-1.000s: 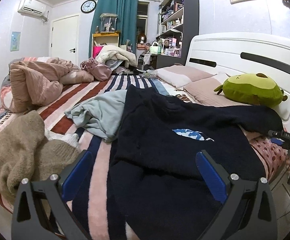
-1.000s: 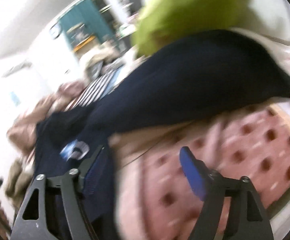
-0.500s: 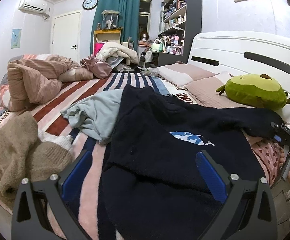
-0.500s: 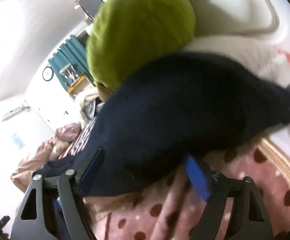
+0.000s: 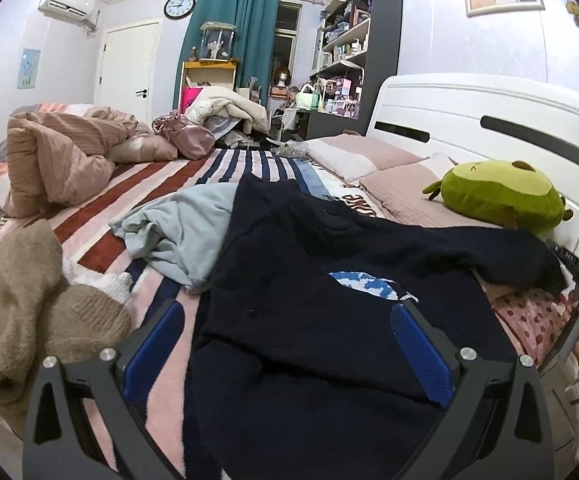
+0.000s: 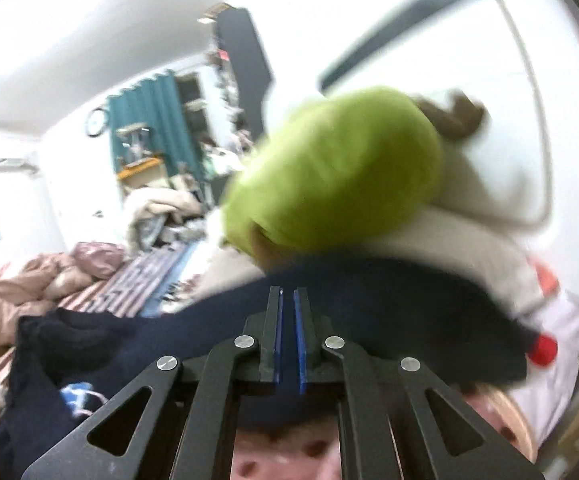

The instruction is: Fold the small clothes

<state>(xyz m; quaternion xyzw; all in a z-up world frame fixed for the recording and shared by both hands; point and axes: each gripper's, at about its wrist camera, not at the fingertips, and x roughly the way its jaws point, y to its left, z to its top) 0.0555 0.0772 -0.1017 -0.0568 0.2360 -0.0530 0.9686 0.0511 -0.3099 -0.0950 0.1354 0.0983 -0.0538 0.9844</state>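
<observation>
A dark navy sweater (image 5: pixel 329 320) with a blue and white print lies spread on the striped bed. Its sleeve (image 5: pixel 489 252) reaches right toward the headboard. My left gripper (image 5: pixel 285 344) is open and empty, just above the sweater's near part. My right gripper (image 6: pixel 288 332) has its jaws closed on the navy sleeve (image 6: pixel 389 312), below the green plush. It also shows at the right edge of the left wrist view (image 5: pixel 573 272), at the sleeve's end.
A green plush (image 5: pixel 501 194) lies on the pillows by the white headboard (image 5: pixel 489 120). A light blue garment (image 5: pixel 181 232) and a tan sweater (image 5: pixel 21 304) lie left of the navy sweater. A pink dotted cloth (image 5: pixel 529 316) lies under the sleeve. A pink duvet (image 5: pixel 61 156) is heaped far left.
My right gripper moved in onto the sleeve's end and closed on it; it was open a second ago. My left gripper stayed open, nearly still.
</observation>
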